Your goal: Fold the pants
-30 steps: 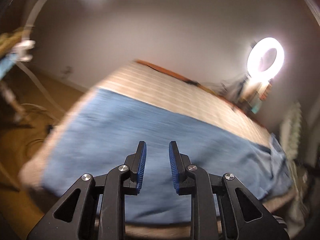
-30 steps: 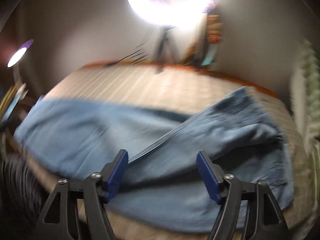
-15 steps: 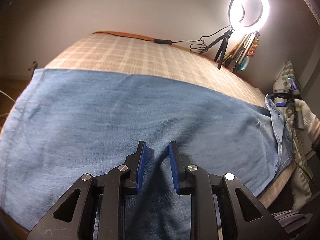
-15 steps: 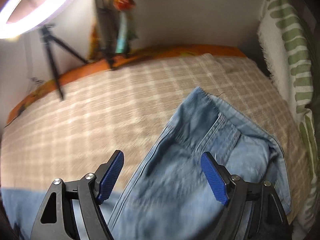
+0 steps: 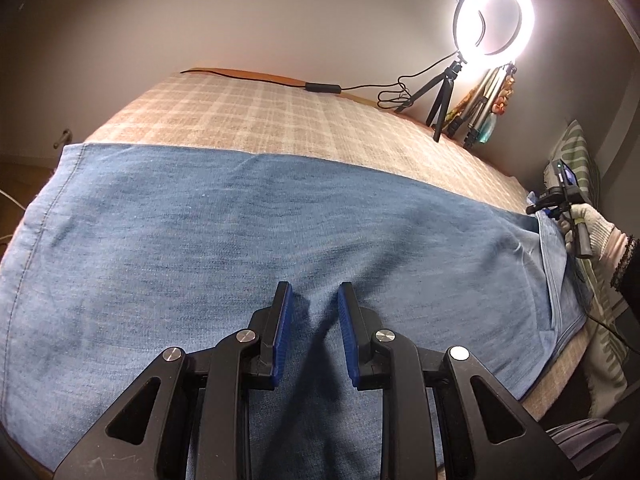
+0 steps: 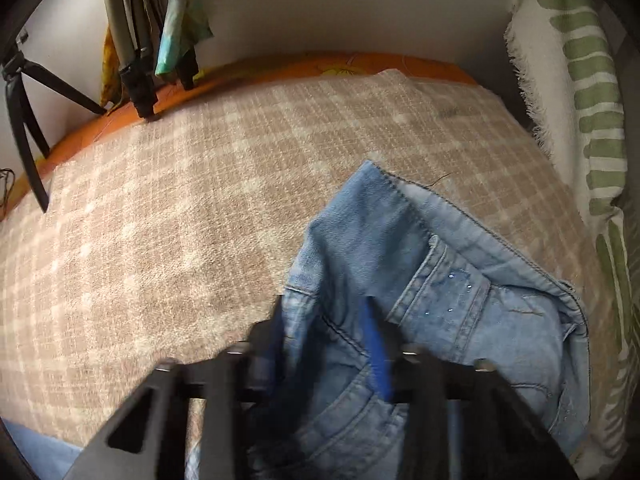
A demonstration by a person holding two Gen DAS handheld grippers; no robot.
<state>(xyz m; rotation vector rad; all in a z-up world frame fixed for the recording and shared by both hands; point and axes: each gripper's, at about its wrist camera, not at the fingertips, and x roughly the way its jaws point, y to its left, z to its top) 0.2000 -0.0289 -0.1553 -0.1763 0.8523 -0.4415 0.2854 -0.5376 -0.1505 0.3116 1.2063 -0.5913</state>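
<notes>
Blue denim pants [image 5: 240, 240] lie spread across a beige checked blanket [image 5: 260, 120]. My left gripper [image 5: 313, 292] points down at the middle of the leg. Its blue pads stand a narrow gap apart, and I see only a dark crease of denim between them. At the far right a gloved hand [image 5: 592, 224] holds my right gripper [image 5: 548, 204] at the waist end. In the right wrist view the lighter waistband [image 6: 460, 300] is bunched up. My right gripper [image 6: 324, 312] is blurred and its jaws are closing on that raised denim, which fills the gap.
A lit ring light [image 5: 494, 16] on a small tripod [image 5: 440, 100] stands at the back edge, with a cable [image 5: 320, 88] running left. A green-striped pillow [image 6: 580, 120] lies past the waistband. Tripod legs [image 6: 24, 120] and an orange strip [image 6: 280, 68] line the wall.
The left gripper sank closer to the pant leg, then held still. The right gripper swung from over the legs to the waistband, tipped downward, and its wide jaws came together around the denim.
</notes>
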